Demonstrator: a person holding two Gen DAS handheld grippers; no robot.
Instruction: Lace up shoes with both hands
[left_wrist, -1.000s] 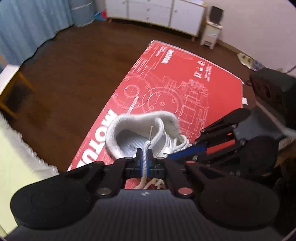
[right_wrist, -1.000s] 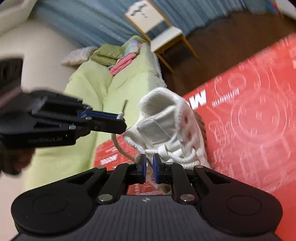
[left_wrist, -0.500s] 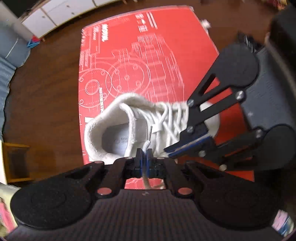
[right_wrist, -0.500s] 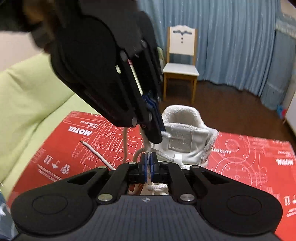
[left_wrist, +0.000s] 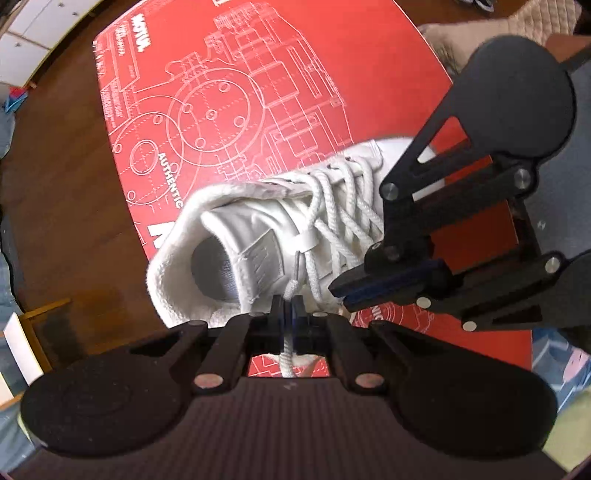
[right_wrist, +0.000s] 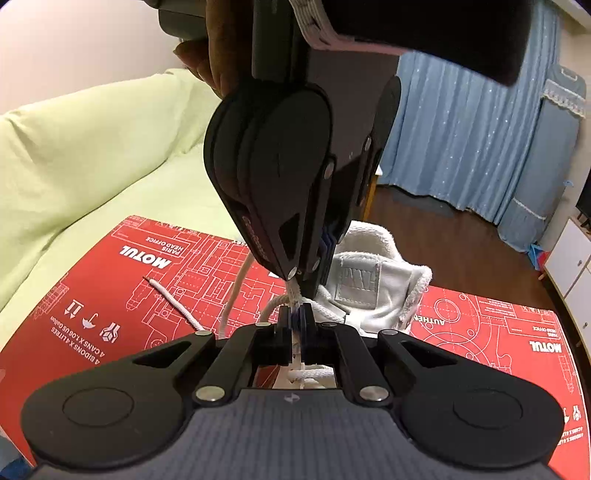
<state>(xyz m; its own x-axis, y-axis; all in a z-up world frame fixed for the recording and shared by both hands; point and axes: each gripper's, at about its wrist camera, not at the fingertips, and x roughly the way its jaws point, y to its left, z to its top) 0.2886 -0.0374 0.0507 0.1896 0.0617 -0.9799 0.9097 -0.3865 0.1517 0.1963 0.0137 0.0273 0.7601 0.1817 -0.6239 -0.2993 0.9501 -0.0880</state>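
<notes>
A white sneaker (left_wrist: 258, 240) with its laces crossed over the tongue stands on a red printed cardboard sheet (left_wrist: 240, 92). My left gripper (left_wrist: 287, 314) points steeply down over the shoe's collar, shut on a white lace (left_wrist: 286, 360) near its tip. From the right, the right gripper (left_wrist: 340, 295) reaches in beside it. In the right wrist view the left gripper (right_wrist: 301, 280) hangs from above, and the lace (right_wrist: 293, 291) runs from its tips into the right gripper (right_wrist: 295, 319), whose pads press on it. The sneaker (right_wrist: 369, 288) sits just behind. A loose lace end (right_wrist: 173, 299) lies on the sheet (right_wrist: 480, 332).
A light green cover (right_wrist: 92, 147) lies behind the sheet at the left. Blue curtains (right_wrist: 461, 147) and a white cabinet (right_wrist: 569, 266) stand at the right. Dark wooden floor (left_wrist: 55, 184) surrounds the sheet. A person's hand (right_wrist: 214, 55) holds the left gripper.
The left gripper rolled and sank over the shoe, still holding the lace. The right gripper swung round to face the shoe's tongue, and its jaws narrowed onto the lace just below the left gripper's tips.
</notes>
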